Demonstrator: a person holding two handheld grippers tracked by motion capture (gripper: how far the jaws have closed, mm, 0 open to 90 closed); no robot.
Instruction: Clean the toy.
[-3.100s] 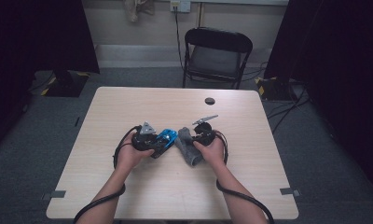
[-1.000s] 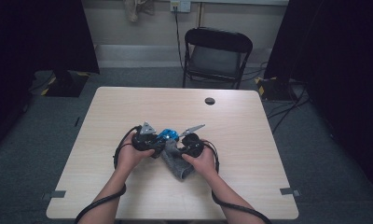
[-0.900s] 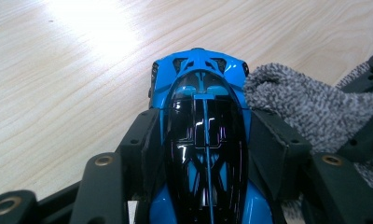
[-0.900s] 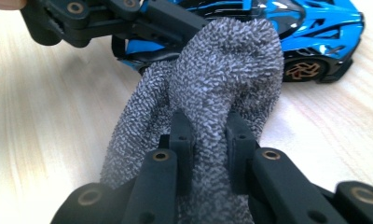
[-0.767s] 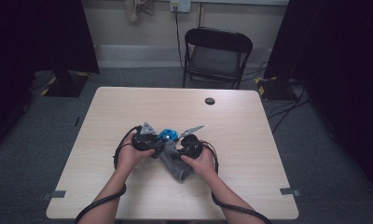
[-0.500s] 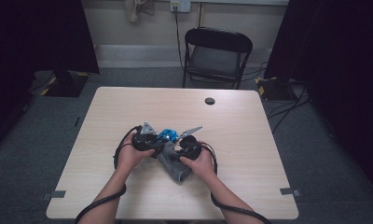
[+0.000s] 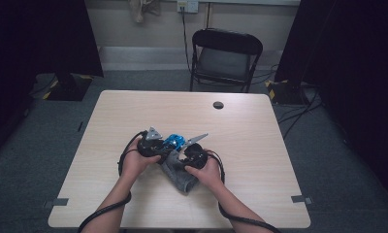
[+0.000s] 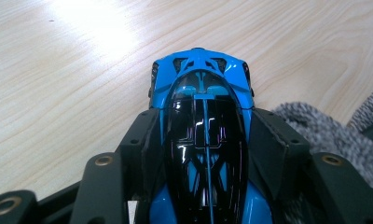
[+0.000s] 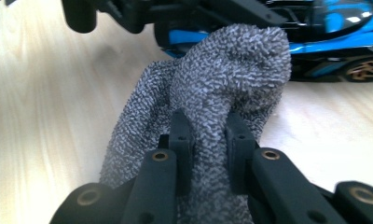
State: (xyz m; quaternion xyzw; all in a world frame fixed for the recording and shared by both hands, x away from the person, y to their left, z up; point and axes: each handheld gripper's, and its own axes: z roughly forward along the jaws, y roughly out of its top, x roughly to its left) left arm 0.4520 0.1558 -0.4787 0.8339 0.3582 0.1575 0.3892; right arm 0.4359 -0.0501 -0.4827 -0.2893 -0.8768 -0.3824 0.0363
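Blue-and-black toy car (image 8: 201, 135) clamped between black fingers (image 8: 140, 140), grey cloth (image 8: 324, 135) just beside, on pale wooden table (image 8: 58, 84).

We found the toy car (image 7: 173, 142) on the table (image 7: 260, 160), near its middle and somewhat toward the near edge. The sock (image 7: 178, 172) lay just before the car, reaching toward the near edge. A round cap (image 7: 218, 105) sat near the far edge, well apart from both. Behind the far edge stood a chair (image 7: 224, 58).

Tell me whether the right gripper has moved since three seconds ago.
Yes. The right gripper, clamped on the grey cloth, has shifted toward the table's near edge and closer to the blue toy car.
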